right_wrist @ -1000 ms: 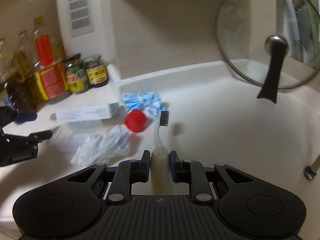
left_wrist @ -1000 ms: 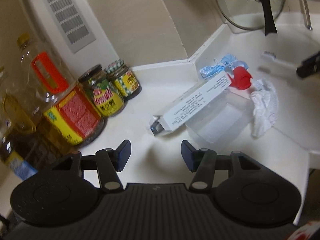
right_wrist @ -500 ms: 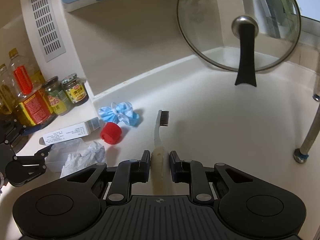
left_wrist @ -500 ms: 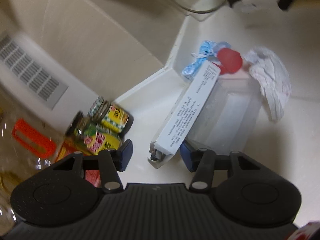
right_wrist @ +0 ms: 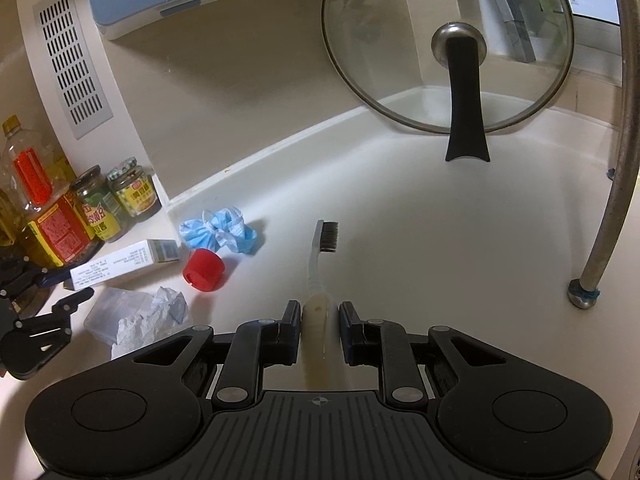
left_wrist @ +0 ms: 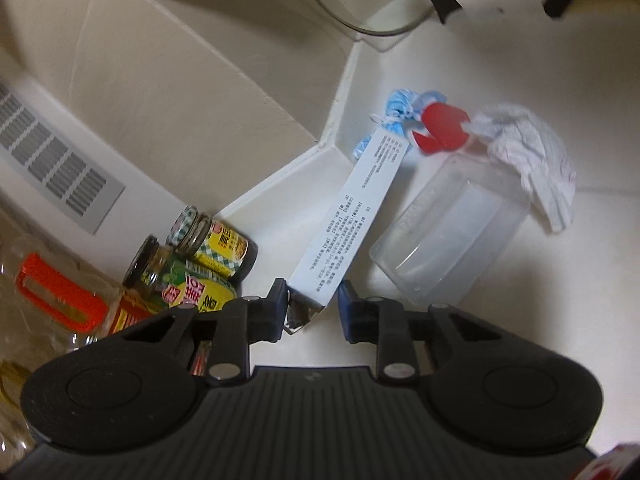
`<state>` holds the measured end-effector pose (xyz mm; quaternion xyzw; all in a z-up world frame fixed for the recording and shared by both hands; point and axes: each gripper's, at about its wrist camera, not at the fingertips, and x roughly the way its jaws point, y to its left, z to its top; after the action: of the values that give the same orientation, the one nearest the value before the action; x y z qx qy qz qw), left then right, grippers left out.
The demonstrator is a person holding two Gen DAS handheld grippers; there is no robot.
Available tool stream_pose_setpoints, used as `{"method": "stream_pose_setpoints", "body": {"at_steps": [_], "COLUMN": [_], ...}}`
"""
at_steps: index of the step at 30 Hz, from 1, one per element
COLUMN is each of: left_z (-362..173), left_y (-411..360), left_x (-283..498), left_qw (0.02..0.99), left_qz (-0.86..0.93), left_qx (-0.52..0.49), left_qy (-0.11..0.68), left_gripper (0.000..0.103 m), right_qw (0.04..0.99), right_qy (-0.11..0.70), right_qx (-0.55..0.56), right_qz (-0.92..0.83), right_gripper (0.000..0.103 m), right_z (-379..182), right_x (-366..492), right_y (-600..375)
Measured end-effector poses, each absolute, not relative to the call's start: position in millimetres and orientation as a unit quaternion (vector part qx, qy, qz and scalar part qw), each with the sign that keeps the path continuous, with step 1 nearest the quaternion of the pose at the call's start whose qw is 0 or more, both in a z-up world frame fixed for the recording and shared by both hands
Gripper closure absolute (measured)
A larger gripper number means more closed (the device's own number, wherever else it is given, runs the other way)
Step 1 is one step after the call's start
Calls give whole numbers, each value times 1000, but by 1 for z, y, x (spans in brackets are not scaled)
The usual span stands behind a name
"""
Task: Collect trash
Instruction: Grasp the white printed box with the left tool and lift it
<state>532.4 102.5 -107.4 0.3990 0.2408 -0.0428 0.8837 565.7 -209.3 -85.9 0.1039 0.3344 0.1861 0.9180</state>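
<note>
The left gripper has just been closing and now clamps the near end of the long white carton, beside the clear plastic tub. The right gripper grips the toothbrush handle above the white counter.

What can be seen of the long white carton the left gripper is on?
The long white carton is a slim cardboard box with small dark print on its broad face and a barcode-like panel on its far end. Its near end is open, showing a silvery lining. It lies on the pale countertop, alongside a clear plastic container, its far end by a blue face mask and a red cap. The left gripper has just closed on its near end.
</note>
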Motion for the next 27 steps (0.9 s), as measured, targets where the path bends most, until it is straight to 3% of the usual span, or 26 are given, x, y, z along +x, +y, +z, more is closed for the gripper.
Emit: {"method": "stream_pose_setpoints", "body": {"at_steps": [14,21,25,27], "left_z": [-47,-46,-48,-48], "left_y": [150,161,162,161], "left_x": [483,491,498,502], "left_qw": [926,924,926,926], "left_qz": [-2,8,4,0], "left_qx": [86,57,53,55], "left_qy": [367,379,372,372], "left_gripper": [78,76,63,63], "right_qw": [912,909,910,910], "right_qy": [330,334,335,336], "right_qx": [115,119,116,118], "right_qz": [213,217,216,212], "right_gripper": [82,82,82,82], "right_z": [-76,-75,-75,-75], "right_x": [548,542,539,539], "right_y": [-205,-203,-206,-208]}}
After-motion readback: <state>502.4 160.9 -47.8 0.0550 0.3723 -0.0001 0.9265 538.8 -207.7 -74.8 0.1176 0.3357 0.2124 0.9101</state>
